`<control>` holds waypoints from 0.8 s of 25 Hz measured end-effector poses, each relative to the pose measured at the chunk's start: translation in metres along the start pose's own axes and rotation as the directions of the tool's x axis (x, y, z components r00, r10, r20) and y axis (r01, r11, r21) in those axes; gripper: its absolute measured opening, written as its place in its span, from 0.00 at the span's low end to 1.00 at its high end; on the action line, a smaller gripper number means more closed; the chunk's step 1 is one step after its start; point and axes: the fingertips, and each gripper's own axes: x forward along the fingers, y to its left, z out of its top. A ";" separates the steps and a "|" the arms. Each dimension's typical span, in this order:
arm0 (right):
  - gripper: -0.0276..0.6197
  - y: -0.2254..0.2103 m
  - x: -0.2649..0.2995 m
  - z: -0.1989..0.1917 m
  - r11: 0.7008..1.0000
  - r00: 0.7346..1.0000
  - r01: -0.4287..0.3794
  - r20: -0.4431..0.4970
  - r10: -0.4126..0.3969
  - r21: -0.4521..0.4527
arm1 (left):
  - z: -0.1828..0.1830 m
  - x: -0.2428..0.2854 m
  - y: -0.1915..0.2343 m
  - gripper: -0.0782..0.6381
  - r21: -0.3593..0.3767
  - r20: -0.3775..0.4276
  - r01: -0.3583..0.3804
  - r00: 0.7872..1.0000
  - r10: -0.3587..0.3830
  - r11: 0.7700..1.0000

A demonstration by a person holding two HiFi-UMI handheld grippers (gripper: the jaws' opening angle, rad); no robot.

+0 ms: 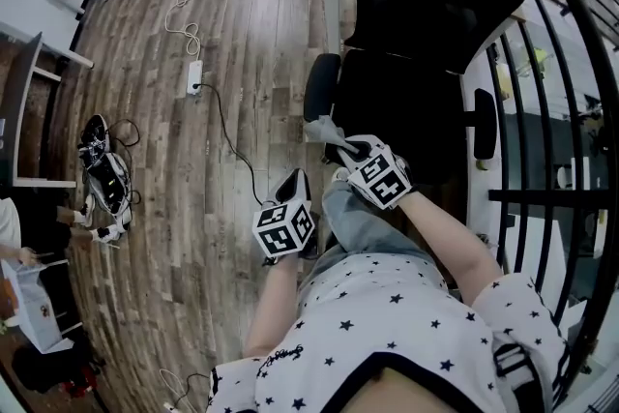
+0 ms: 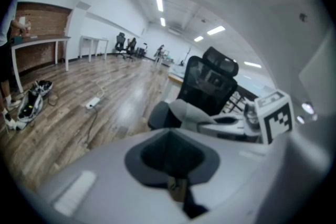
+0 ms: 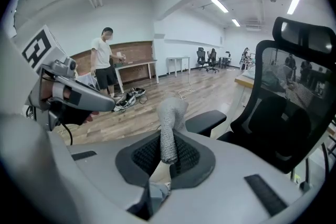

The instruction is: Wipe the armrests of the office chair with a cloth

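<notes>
Wooden floorboards (image 1: 242,34) run out beside the black office chair (image 1: 426,5), which stands with its seat facing you and a railing on its far side. Your right gripper (image 1: 340,150) is at the front of the chair, its jaws closed tight on a grey cloth (image 1: 324,129); in the right gripper view the cloth (image 3: 170,128) stands up from between the ribbed pads. The cloth sits just at the near end of the armrest (image 1: 322,84) on the chair's open-floor side, and the pictures do not settle whether it touches. Your left gripper (image 1: 295,179) hangs lower, off the front corner of the chair toward the open floor and apart from the armrest, with its jaws pressed together and nothing between them. Farther out from the chair, a white power strip (image 1: 194,75) and its cable lie on the boards, and beyond that a heap of shoes (image 1: 104,174).
</notes>
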 end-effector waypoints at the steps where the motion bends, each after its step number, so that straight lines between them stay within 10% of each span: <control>1: 0.09 0.002 -0.006 0.002 1.000 1.000 0.003 0.018 -0.003 0.009 | 0.000 -0.003 -0.001 0.12 -0.001 0.006 -0.001 1.000 0.001 1.000; 20: 0.09 0.036 -0.111 0.013 0.994 0.972 0.056 0.222 -0.075 0.092 | -0.008 -0.047 -0.035 0.12 0.021 0.081 0.022 0.996 -0.024 1.000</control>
